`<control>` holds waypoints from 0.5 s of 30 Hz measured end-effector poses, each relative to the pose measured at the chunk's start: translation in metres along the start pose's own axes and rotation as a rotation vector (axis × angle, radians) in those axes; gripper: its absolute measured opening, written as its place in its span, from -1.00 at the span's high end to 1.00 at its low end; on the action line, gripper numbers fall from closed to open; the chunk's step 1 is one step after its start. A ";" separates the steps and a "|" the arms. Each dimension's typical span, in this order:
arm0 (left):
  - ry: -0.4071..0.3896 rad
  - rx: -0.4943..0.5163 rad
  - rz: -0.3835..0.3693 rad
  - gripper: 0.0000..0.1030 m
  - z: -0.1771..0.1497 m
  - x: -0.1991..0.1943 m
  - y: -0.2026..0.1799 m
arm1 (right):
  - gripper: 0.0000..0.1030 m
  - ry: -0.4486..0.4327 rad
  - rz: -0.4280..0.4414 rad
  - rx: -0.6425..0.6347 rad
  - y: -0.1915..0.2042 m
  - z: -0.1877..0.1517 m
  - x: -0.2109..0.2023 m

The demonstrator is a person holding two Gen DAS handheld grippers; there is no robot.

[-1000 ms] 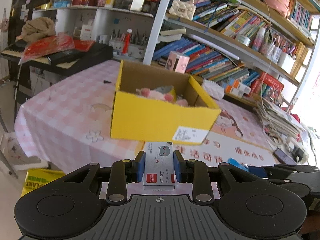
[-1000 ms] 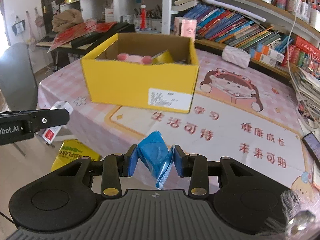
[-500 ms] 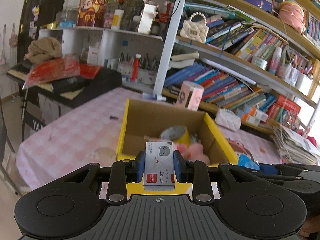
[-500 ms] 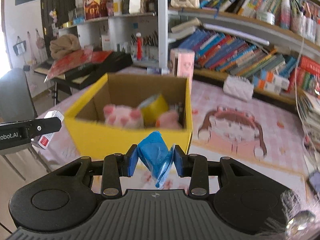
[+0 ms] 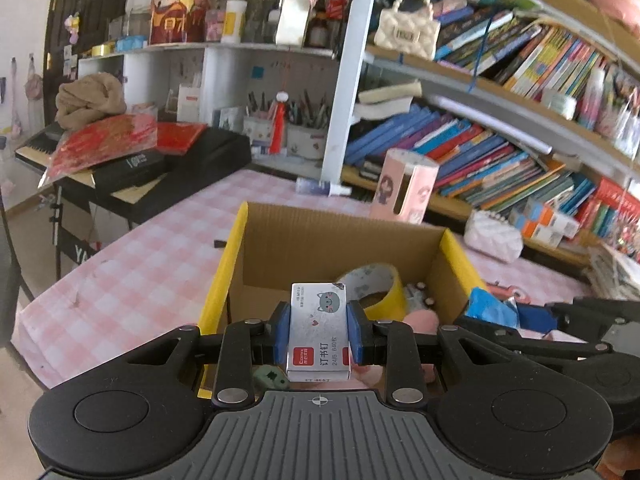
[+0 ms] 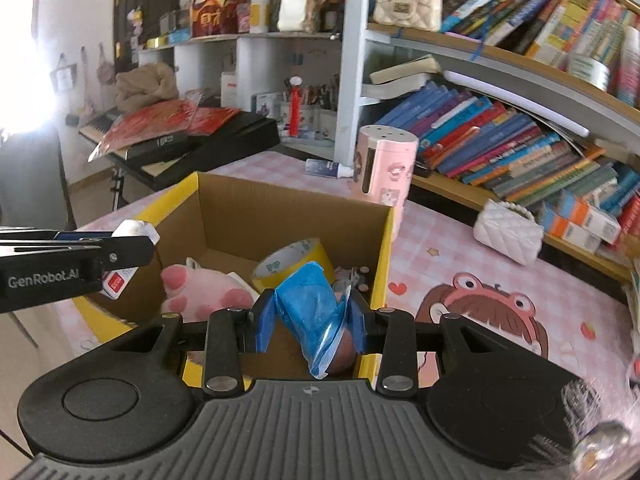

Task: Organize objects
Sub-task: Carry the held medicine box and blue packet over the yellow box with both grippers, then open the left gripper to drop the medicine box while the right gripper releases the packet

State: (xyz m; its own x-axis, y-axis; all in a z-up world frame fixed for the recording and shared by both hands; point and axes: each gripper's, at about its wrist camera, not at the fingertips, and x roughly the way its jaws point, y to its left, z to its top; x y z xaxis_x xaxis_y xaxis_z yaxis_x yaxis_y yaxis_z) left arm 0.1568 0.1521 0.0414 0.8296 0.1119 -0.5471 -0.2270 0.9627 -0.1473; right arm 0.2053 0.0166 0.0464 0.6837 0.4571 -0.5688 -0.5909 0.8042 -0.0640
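One yellow cardboard box point(image 6: 384, 240) sits on the desk point(image 6: 440, 248). Inside the box: one pink plush toy point(image 6: 200, 292) and one tape roll point(image 6: 292, 260). Above it: two tools, one staple box point(image 5: 318, 336), one blue packet point(image 6: 316, 312).

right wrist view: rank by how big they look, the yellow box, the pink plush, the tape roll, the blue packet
1. yellow box, clearly largest.
2-4. blue packet, pink plush and tape roll look much alike; the packet, held right at the camera, looks bigger than it is, and the plush is partly hidden, so I won't rank them.
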 end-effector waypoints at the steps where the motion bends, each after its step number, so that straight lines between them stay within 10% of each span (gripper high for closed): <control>1: 0.008 0.004 0.007 0.46 0.000 0.004 -0.001 | 0.32 0.006 0.004 -0.011 0.000 0.000 0.005; 15: 0.077 0.035 0.092 0.46 -0.006 0.039 -0.008 | 0.32 0.079 0.065 -0.112 -0.001 -0.006 0.052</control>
State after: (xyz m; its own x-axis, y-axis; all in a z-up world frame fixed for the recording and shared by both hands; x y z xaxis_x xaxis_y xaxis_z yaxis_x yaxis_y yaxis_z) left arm 0.1879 0.1469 0.0159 0.7643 0.1820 -0.6187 -0.2809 0.9575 -0.0652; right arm 0.2392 0.0371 0.0120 0.6093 0.4714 -0.6376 -0.6797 0.7246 -0.1139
